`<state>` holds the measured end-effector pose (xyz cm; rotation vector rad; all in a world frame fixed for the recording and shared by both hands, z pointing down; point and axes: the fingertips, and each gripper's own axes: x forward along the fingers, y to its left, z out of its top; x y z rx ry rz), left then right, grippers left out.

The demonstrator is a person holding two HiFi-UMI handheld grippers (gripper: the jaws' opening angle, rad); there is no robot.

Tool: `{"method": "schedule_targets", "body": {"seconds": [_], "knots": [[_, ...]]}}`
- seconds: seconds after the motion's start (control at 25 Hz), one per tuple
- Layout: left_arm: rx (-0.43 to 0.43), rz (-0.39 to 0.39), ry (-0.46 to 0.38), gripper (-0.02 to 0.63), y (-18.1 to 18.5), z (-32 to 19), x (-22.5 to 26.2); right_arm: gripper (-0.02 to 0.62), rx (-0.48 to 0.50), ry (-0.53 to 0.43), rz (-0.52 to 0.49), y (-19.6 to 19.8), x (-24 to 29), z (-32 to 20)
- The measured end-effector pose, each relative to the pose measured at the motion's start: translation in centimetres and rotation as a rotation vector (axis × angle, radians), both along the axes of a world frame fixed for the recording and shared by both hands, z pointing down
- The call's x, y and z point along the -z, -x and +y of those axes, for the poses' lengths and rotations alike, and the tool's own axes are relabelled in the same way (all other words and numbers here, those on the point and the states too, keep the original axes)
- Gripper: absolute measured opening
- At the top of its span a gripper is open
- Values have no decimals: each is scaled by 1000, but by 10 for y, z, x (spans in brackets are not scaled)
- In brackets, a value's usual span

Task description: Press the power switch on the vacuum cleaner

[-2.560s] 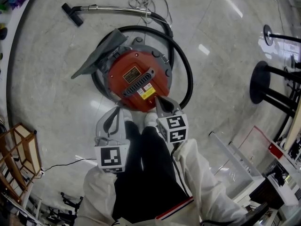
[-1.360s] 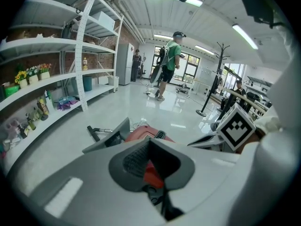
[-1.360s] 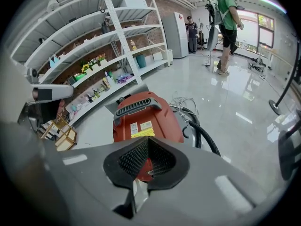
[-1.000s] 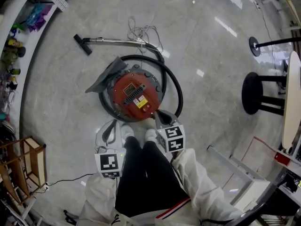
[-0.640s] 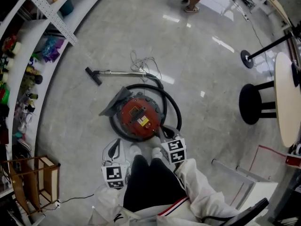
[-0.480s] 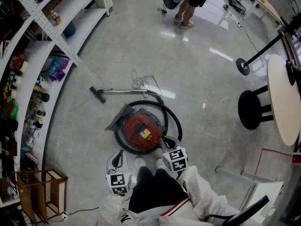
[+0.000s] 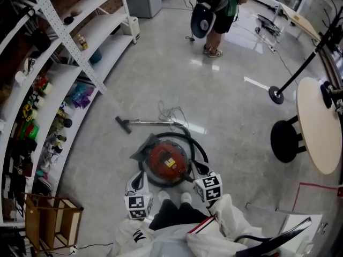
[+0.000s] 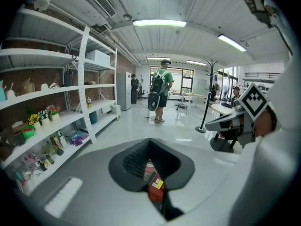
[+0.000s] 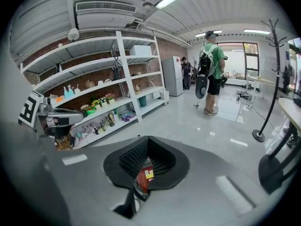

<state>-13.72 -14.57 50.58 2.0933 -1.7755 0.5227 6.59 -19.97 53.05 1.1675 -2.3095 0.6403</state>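
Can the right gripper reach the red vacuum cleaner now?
Probably, yes. Nothing stands between the right gripper and the vacuum cleaner just below and ahead of it; it would only need lowering.

From the head, high above and steeply down onto the vacuum cleaner [image 7: 168,162]. From left gripper [image 7: 137,176] and right gripper [image 7: 196,168], level across the room past the shelves [image 9: 101,83]; shared, seemingly, that red body, glimpsed between jaws.

Vacuum cleaner [image 7: 169,163] on floor [image 7: 225,122], shelves [image 7: 59,74] to its left, table [image 7: 319,123] right
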Motion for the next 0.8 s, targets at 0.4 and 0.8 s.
{"method": "schedule_targets", "body": {"seconds": [0.4,0.8], "knots": [[-35,-4,-74,0,-23,-1,57,0,-2,-76,-51,0,65,12],[-17,-12,-161,0,-20,-11,103,0,31,-172,-89,9,127,12]]}}
